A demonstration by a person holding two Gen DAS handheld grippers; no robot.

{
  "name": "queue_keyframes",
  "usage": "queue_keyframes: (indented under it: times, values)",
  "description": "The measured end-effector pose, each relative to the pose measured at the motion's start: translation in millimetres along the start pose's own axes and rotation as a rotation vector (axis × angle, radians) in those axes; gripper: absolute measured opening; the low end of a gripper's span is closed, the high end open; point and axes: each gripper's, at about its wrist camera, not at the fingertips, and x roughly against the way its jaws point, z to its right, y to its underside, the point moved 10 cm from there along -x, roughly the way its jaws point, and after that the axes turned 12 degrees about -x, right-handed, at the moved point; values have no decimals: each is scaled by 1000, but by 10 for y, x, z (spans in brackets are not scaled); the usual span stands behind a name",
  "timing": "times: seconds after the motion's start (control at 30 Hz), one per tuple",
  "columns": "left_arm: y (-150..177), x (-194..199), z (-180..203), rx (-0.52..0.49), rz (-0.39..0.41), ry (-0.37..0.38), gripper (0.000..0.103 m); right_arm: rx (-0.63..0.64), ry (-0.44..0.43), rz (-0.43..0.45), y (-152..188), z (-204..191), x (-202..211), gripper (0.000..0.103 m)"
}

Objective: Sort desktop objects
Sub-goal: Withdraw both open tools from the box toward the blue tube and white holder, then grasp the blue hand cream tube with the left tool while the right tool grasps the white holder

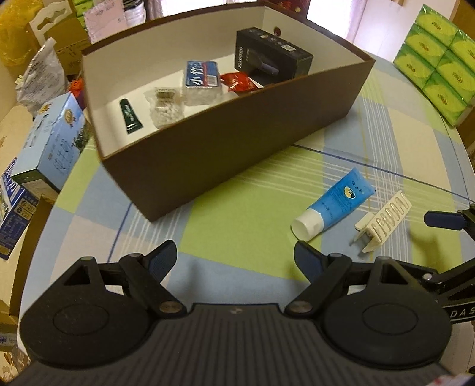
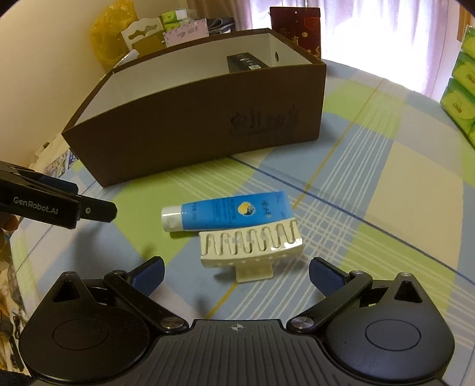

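A brown cardboard box (image 1: 225, 142) (image 2: 190, 118) with a white inside stands on the checked tablecloth. It holds a black carton (image 1: 271, 56) (image 2: 245, 62), a blue-labelled pack (image 1: 203, 78), a red packet (image 1: 239, 83), a bag of white beads (image 1: 166, 108) and a dark green tube (image 1: 130, 115). A blue tube with a white cap (image 1: 334, 206) (image 2: 228, 210) and a cream slotted holder (image 1: 383, 224) (image 2: 251, 245) lie side by side on the cloth. My left gripper (image 1: 236, 259) is open over bare cloth, left of the tube. My right gripper (image 2: 236, 274) is open just short of the holder.
Stacked green tissue packs (image 1: 436, 59) (image 2: 460, 86) stand at the table's right edge. Blue cartons (image 1: 50, 145) and a plastic bag (image 1: 41, 77) crowd the left beyond the table edge. A dark red box (image 2: 297, 26) stands behind the brown box.
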Motion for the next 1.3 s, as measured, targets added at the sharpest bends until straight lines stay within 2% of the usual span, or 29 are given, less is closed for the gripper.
queue_keyframes:
  times: [0.23,0.3,0.43,0.57,0.83,1.13,1.17,1.23,1.27,1.3]
  values:
    - [-109,-164,85,-45,-15,16,84,52,5,36,-59,32,-136,99]
    - [-143,-203,121,-68,-14,20,84,74,11,43,-65,38,-174,96]
    - [-205,-263,198,-98,-11,41,84,117,21,41,-58,45,-247,83]
    - [-269,-297,298,-144,4,75,84,138,27,37,-44,74,-233,82]
    - [-359,-431,698,-344,28,173,80,61,51,9,-2,357,-92,82]
    - [-411,-756,991,-503,23,227,55,11,78,3,53,508,38,82]
    - [-404,-788,1015,-515,18,231,49,8,79,3,54,517,48,82]
    - [-416,-793,1052,-531,37,230,43,6,80,4,55,519,57,82]
    - [-419,-790,1067,-527,44,237,36,6,81,4,56,521,61,82]
    - [-419,-789,1070,-516,50,235,35,4,80,5,55,525,60,82]
